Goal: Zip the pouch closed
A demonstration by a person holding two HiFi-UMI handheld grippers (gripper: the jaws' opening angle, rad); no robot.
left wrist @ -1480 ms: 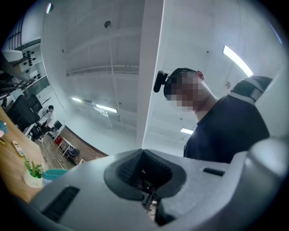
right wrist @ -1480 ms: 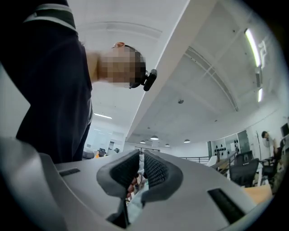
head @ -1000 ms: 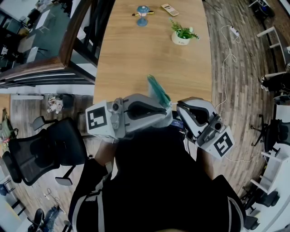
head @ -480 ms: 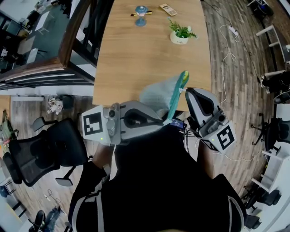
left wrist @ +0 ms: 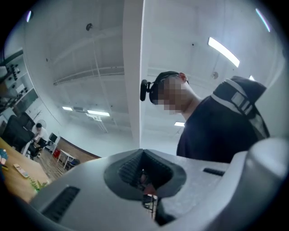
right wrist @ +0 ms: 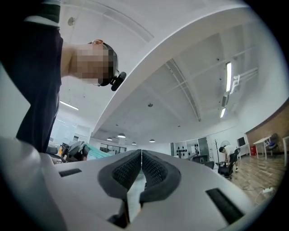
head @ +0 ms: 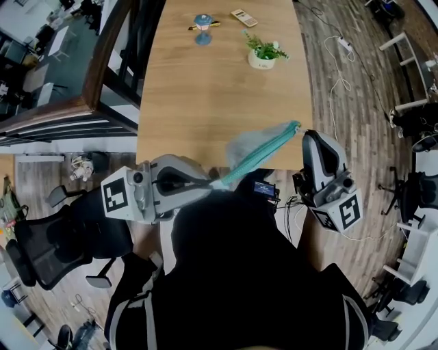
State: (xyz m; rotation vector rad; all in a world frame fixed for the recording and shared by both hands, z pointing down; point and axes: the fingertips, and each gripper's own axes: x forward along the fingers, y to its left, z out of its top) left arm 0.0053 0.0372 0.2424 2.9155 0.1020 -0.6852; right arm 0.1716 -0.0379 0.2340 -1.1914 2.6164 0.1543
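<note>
Stretching pouch [head: 241,145] taut for zipping.
Both left gripper [head: 211,185] and right gripper [head: 304,135] are clamping its opposite ends, pulling zip [head: 263,152] straight.

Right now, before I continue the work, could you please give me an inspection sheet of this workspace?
Surface: wooden table, light wood.
Job's things: grey pouch with a teal zip, stretched in the air between both grippers; how far the zip is closed is not clear.
Clutter: potted plant, small blue object, flat keypad device, all at the far end.
Grippers: left gripper and right gripper, jaws shut on opposite ends of the pouch.
Cables: white cable and power strip on the floor, right side.
Surroundings: black office chair at left.
</note>
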